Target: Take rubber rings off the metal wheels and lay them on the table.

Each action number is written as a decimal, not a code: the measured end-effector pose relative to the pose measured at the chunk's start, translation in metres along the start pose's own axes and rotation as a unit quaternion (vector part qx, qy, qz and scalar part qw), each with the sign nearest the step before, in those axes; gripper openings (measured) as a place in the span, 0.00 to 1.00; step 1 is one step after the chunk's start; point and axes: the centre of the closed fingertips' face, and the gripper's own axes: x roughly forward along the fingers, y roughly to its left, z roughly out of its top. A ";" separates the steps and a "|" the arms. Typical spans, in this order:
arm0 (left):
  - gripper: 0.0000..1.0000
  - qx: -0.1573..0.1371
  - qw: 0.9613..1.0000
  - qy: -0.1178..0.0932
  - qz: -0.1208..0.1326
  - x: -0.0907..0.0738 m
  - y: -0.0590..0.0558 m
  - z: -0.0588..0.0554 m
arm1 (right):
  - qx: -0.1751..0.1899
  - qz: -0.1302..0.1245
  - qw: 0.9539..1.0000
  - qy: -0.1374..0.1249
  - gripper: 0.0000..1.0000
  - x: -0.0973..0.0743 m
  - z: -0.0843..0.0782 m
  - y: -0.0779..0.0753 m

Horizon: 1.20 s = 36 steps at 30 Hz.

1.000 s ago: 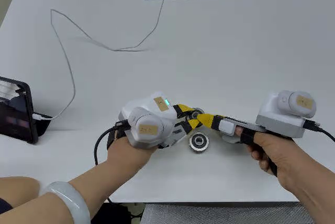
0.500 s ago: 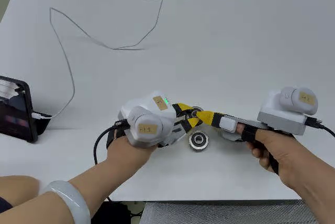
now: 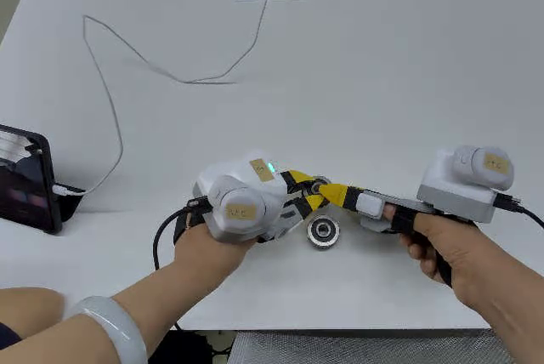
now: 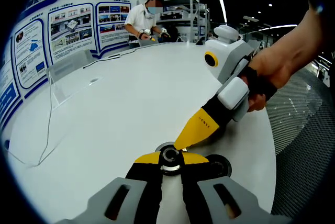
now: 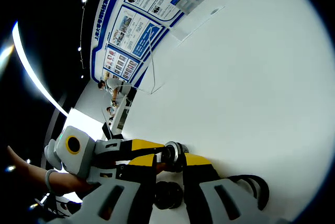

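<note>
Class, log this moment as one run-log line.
left hand-held gripper: shut on small silver metal wheel | right hand-held gripper: tips at same wheel, grip unclear | second black-rimmed metal wheel: lying on white table

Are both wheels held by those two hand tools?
No, one wheel lies free on the table, while the left gripper and right gripper both close on the other wheel.
</note>
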 end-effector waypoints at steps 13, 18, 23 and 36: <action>0.14 0.000 1.000 0.002 0.000 0.000 -0.001 0.000 | -0.016 -0.007 1.000 -0.001 0.14 -0.005 0.000 -0.001; 0.14 0.000 1.000 0.001 0.000 -0.001 -0.001 0.000 | -0.023 -0.017 1.000 0.000 0.08 -0.005 -0.001 -0.005; 0.14 0.000 1.000 0.001 -0.001 -0.001 0.000 -0.001 | -0.032 -0.023 0.999 0.002 0.05 -0.004 -0.001 -0.008; 0.14 0.000 1.000 0.001 -0.001 -0.001 -0.001 -0.001 | -0.042 -0.030 0.999 0.001 0.02 -0.004 -0.001 -0.008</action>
